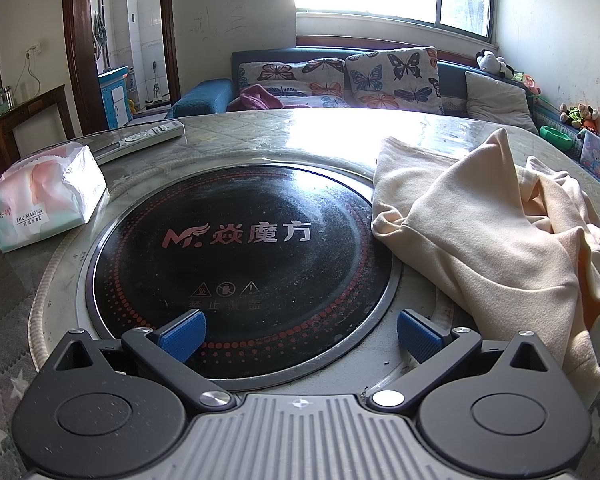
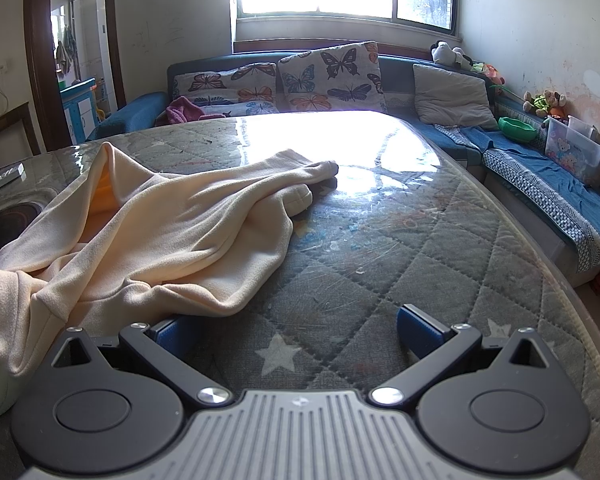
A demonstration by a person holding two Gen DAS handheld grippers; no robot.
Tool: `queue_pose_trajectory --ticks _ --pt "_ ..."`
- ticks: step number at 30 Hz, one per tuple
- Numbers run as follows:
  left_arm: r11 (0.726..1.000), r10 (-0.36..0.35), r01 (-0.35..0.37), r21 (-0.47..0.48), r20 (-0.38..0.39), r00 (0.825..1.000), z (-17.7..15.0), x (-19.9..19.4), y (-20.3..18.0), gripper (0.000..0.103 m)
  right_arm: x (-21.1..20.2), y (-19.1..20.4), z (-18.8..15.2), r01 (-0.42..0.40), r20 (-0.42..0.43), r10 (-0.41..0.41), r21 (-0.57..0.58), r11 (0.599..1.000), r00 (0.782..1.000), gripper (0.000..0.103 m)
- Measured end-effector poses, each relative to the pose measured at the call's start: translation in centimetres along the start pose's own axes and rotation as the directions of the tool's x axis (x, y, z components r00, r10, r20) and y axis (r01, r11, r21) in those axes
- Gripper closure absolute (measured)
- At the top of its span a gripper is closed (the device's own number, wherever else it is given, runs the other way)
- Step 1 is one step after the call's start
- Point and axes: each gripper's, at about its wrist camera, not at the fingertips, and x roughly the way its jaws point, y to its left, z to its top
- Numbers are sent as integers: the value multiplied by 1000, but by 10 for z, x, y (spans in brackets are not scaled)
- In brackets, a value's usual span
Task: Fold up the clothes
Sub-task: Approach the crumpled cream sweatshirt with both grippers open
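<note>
A cream fleece garment (image 1: 496, 232) lies crumpled on the round glass-topped table (image 1: 260, 136), right of the black induction hob (image 1: 240, 256). My left gripper (image 1: 300, 332) hovers open over the hob's near edge, nothing between its blue pads; the garment lies just right of its right finger. In the right wrist view the same garment (image 2: 172, 232) spreads to the left, its sleeve reaching toward the table's middle. My right gripper (image 2: 296, 332) stands open over the quilted table cover (image 2: 400, 248), with the garment's hem beside its left finger.
A pack of tissues (image 1: 48, 200) and a remote control (image 1: 144, 140) lie at the table's left. Behind stands a blue sofa (image 2: 540, 168) with butterfly cushions (image 2: 328, 76), a grey pillow, soft toys and a clear plastic box (image 2: 572, 148).
</note>
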Motion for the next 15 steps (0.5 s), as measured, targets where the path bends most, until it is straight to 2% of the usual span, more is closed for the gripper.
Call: queue_pose_trajectory --ticks 8,15 --pt "1000 11 -11 -3 0 1000 -4 -6 -1 0 -17 11 -8 -9 -15 9 -14 1000 1000 0" --pt "996 56 -58 -69 -24 998 -8 -18 1 0 -38 15 -20 -56 -49 55 -19 998 997 0"
